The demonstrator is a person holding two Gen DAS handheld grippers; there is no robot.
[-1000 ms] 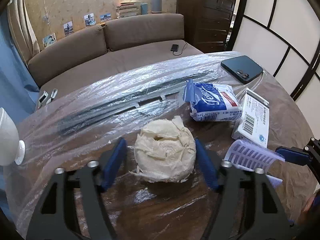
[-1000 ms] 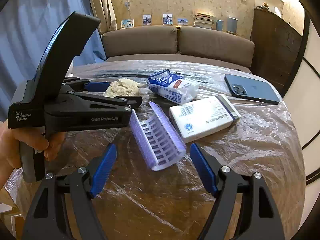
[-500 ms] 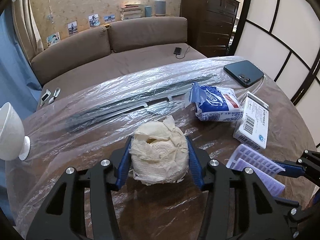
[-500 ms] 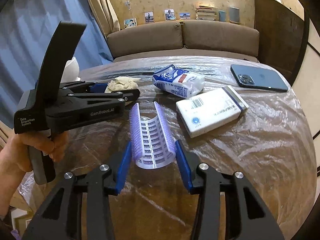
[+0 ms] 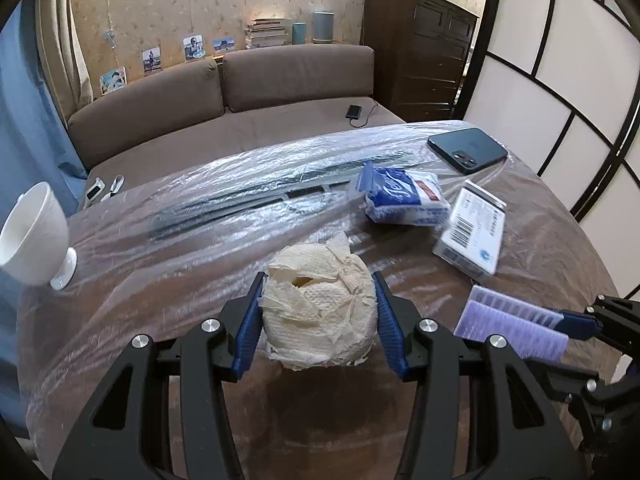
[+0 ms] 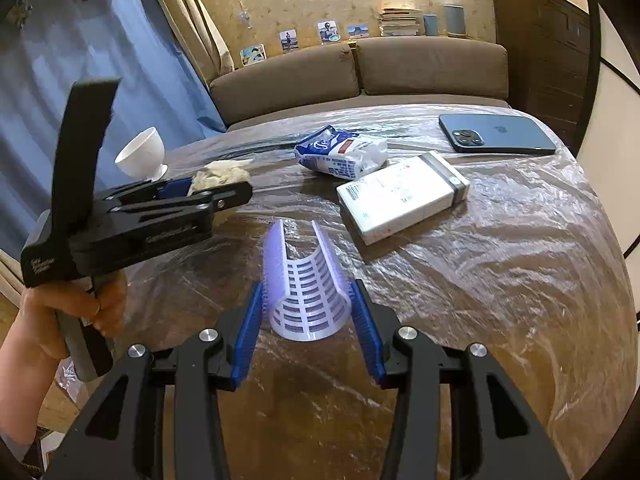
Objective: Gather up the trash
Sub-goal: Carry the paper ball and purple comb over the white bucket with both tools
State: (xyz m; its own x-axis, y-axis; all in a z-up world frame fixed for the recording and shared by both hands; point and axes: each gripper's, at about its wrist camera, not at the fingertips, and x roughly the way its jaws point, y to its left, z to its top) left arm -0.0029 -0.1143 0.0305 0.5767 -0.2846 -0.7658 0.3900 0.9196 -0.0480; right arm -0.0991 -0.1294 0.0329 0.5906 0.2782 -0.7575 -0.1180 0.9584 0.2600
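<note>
My left gripper (image 5: 318, 320) is shut on a crumpled ball of cream tissue paper (image 5: 320, 316) and holds it just above the plastic-covered round table (image 5: 180, 280). My right gripper (image 6: 308, 320) is shut on a curved pale-purple slotted plastic piece (image 6: 306, 284), squeezed into a U and lifted off the table. The same piece (image 5: 516, 324) shows at the right of the left wrist view. The left gripper with the tissue (image 6: 220, 172) shows at the left of the right wrist view.
A blue-and-white tissue packet (image 6: 344, 152), a white box with a barcode (image 6: 400, 196) and a dark blue phone (image 6: 496, 134) lie at the far right of the table. A white cup (image 6: 142, 156) stands at the far left. A brown sofa (image 5: 224, 92) is behind the table.
Both grippers closed from open onto their objects: the left on the tissue ball, the right on the purple piece, bending it. Both then rose off the table.
</note>
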